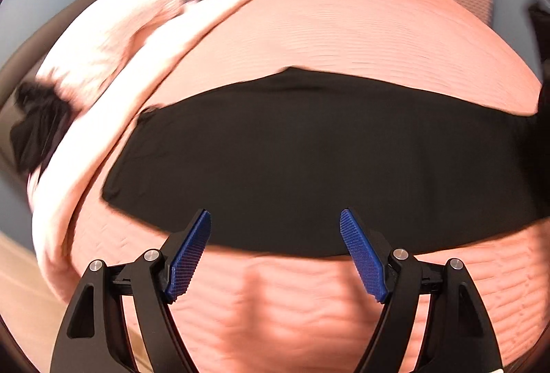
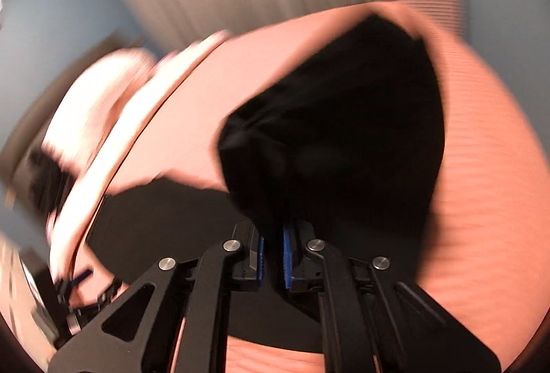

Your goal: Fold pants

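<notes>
Black pants lie spread flat across the pink bedspread, long axis side to side, presumably laid out so an end can be carried over. Right gripper: blue pads nearly together, pinching a bunched end of the fabric, which hangs lifted off the bed in front of the camera; likely the start of a fold across the flat part. Left gripper: jaws wide, nothing between them, poised over the near edge of the cloth, probably to pin or take the other corner. Right view is blurred.
</notes>
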`<state>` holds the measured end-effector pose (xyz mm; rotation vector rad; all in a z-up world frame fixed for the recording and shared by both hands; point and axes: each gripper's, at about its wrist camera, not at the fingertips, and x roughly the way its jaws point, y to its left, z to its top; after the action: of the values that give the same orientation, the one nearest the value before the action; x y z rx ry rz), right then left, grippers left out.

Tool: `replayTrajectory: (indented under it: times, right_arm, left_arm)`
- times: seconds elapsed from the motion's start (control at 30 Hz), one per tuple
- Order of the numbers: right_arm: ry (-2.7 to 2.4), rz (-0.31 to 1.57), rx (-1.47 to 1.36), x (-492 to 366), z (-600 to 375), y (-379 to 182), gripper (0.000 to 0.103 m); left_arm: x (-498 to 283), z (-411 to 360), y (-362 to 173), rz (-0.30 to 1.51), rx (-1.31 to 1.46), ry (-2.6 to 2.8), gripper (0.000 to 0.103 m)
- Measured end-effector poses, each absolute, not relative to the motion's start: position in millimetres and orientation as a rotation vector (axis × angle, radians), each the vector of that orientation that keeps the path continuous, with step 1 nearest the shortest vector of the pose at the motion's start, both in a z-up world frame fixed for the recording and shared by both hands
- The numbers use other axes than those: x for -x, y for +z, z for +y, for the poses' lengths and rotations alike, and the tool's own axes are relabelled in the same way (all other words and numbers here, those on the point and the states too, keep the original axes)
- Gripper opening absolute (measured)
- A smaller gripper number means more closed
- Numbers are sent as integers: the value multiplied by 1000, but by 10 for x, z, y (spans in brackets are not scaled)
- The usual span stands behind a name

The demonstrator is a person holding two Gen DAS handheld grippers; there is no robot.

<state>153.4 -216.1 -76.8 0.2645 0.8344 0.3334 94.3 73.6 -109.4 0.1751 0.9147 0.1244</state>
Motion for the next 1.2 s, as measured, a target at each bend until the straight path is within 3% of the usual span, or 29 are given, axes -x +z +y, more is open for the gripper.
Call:
replayTrajectory:
  times: [0.17,0.2,0.47,0.6,0.63,0.7,0.73,0.77,0.97,1.2]
  right_arm:
    - [507,1093,-170,-1709,-874,-1821,7]
    - [428,1039,-181,-1663,-788,-1899,7]
    - [387,968,-180,-1701,-607,-1582,8]
    - [391,1016,-79,-1743,-340,-1804,12]
    - [387,1003,-62,-1731,-309,-1781,15]
    - [406,1011,-75,-1683,-272,-1720,39]
    - [410,1012,-70,-1639,-251,-1679,65]
    - [398,995,-37,-1543,-229,-1609,80]
    - [400,892,127,-933,-139,-1273,81]
    - [387,899,121,-551,-248,-1092,81]
  left_arm:
    - [-886,1446,-1118,920,-132,242,76]
    - [-888,1541,-1143,928,-120,256,76]
    - [-929,1966,-1270,939,-64,294,76]
    - [-1033,2019,-1314,947,-32,286,76]
    - [-1060,2040,-1317,948,-18,279,77]
    - [-1094,2119,-1333,959,44,252,77]
    - [-1115,2187,-1351,969,91,233,77]
    - [-1136,2267,-1371,973,131,227,77]
    - [-1256,2901,-1506,953,427,194,76]
    - [-1443,3522,-1863,831,897,86,79]
